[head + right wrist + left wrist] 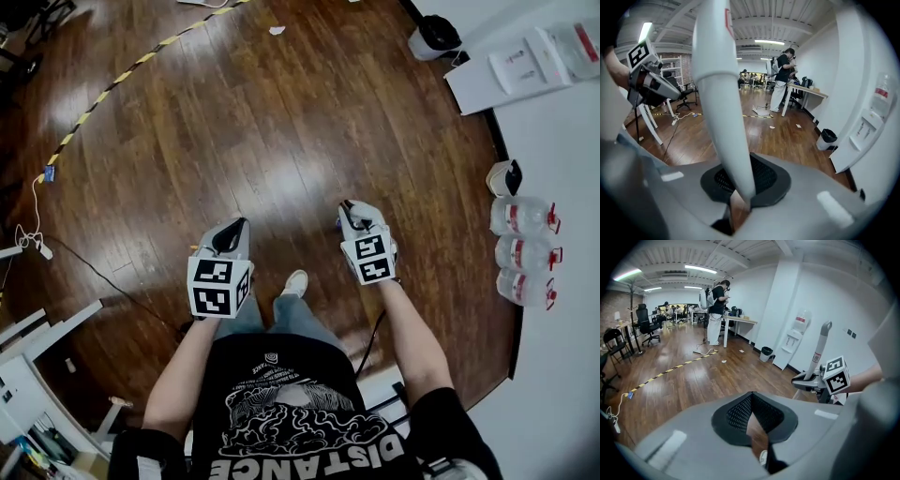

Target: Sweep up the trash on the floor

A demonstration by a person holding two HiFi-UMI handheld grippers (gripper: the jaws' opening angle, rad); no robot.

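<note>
A white scrap of trash lies far off on the wooden floor; small white scraps also show in both gripper views. My right gripper is shut on a white broom handle that stands upright between its jaws. The left gripper view shows that handle rising above the right gripper. My left gripper hangs beside it to the left, shut with nothing in it. The broom's head is hidden.
A black bin stands by the white wall at the far right, with a water dispenser near it. Water bottles line the right wall. Yellow-black tape and a cable cross the floor. A person stands at a desk far off.
</note>
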